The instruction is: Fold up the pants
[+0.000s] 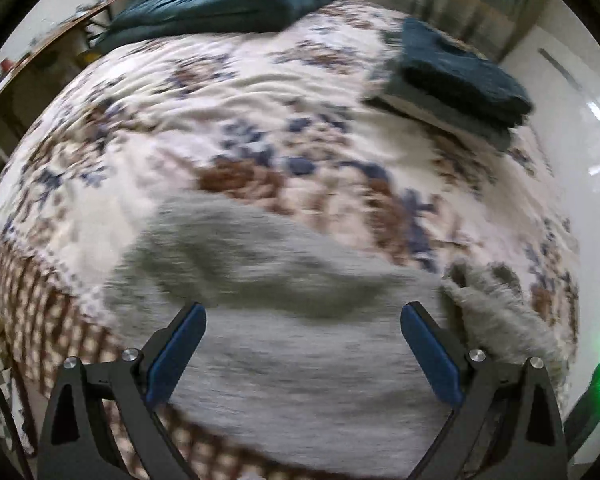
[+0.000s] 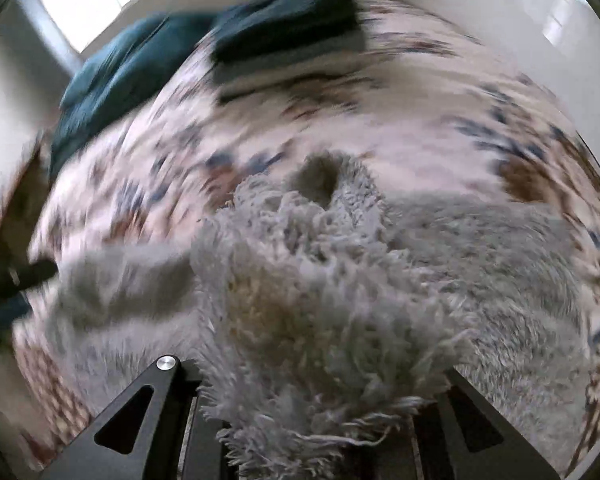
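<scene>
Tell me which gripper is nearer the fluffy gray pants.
Right. The right gripper has the gray pants bunched between its fingers, apparently gripped; the left gripper hangs open just above them.

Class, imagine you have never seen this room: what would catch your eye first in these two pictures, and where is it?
First, the shaggy grey pants fill the right wrist view, bunched up right in front of the right gripper, whose fingertips are buried in the fleece. Next, the floral bedspread beneath them, with the left gripper open above the grey cloth. At the bed's far right edge sits a stack of dark folded clothes.
</scene>
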Demonstrator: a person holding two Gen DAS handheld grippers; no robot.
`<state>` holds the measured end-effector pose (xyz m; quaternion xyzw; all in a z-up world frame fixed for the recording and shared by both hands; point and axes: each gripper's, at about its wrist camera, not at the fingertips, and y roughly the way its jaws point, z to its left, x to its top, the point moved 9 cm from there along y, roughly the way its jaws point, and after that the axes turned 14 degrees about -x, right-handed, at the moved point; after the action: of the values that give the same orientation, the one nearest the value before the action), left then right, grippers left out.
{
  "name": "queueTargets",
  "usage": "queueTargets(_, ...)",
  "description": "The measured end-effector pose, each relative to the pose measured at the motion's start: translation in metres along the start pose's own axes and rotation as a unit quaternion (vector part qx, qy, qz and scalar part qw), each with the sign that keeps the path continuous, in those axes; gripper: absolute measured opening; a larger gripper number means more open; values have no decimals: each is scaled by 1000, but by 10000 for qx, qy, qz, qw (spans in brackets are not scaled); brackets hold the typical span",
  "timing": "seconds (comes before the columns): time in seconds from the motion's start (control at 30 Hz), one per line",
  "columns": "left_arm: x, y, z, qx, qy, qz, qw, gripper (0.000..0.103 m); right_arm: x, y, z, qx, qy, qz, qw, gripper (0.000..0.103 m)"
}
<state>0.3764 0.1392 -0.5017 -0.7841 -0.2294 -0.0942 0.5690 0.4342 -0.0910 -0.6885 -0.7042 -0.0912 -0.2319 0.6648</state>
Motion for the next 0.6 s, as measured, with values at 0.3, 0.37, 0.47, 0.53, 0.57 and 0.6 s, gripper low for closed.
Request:
queueTargets(0.3,-12,1,82,55,-630,289,9976,100,-71,16,99,-151,-1748,429,9835,51)
queueTargets(0.37,-13,3,85,-100,-790,378,9961,100,-76,-2,99,316,-1719,653,9824,87)
queueTargets(0.47,-14,10,70,-529,-1016,560,9918,100,-75,-36,80,693,-1429,856,9836,87)
queueTargets(0.53,-16,21,44,-947,-1007,810,9871,100,-77,-59,55,968,-997,1020,9850,87)
queueTargets(0.57,-18,28,30,-1106,-955,981,9844,100,-76,-69,32,892,-628,1061,9884,87)
queueTargets(0.6,-22,39,14,-1286,-888,1187,9806,100,-76,-71,15,794,-375,1110,9899,87)
